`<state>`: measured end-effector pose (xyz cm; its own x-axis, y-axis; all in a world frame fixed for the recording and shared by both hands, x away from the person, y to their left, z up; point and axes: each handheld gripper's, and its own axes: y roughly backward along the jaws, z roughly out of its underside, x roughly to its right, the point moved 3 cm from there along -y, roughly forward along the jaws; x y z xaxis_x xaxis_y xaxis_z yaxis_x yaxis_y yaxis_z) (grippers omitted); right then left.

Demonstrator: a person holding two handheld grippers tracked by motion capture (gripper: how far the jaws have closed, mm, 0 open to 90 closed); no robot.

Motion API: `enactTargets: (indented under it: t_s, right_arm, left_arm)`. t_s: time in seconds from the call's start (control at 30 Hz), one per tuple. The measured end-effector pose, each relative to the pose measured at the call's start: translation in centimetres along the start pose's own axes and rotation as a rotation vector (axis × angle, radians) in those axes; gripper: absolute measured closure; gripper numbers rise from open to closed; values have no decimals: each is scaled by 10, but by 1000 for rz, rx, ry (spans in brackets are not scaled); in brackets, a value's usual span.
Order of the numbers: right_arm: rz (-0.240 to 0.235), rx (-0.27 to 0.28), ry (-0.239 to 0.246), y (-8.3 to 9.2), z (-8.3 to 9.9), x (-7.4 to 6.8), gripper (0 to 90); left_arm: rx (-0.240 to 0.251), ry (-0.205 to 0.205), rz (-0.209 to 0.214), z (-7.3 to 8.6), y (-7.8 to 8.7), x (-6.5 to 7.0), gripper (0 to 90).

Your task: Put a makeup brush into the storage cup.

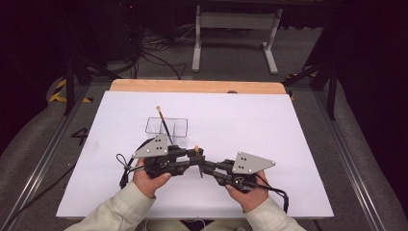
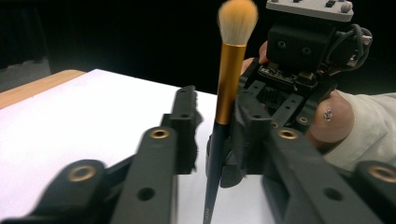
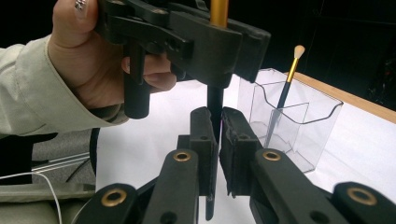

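Two grippers share one makeup brush, held upright above the near middle of the table.

Both hands come in from the near edge, sleeves pale, wrists angled inward so the jaws meet. The right gripper [image 3: 214,135] is clamped on the brush's [image 2: 227,93] slim black handle low down; the left gripper [image 2: 219,126] is closed around it higher, near the gold metal ferrule, soft tan bristles on top. Farther off stands a clear plastic divided holder [image 1: 178,126] with a second brush [image 1: 163,124] leaning in it, on the white tabletop [image 1: 288,144].
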<state>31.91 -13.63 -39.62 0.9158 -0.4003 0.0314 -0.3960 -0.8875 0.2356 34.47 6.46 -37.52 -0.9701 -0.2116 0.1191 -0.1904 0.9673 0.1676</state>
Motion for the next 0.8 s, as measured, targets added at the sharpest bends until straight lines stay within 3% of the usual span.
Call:
enactTargets:
  t_s: [0.07, 0.27, 0.8]
  right_arm:
    - [-3, 2, 0, 1, 0, 0, 900]
    - [-3, -6, 7, 1, 0, 0, 900]
    - [21, 0, -2, 11, -3, 7, 898]
  left_arm:
    - [-6, -3, 4, 0, 0, 0, 817]
    - [-13, -7, 11, 0, 0, 2, 830]
    - [17, -24, -43, -10, 16, -5, 831]
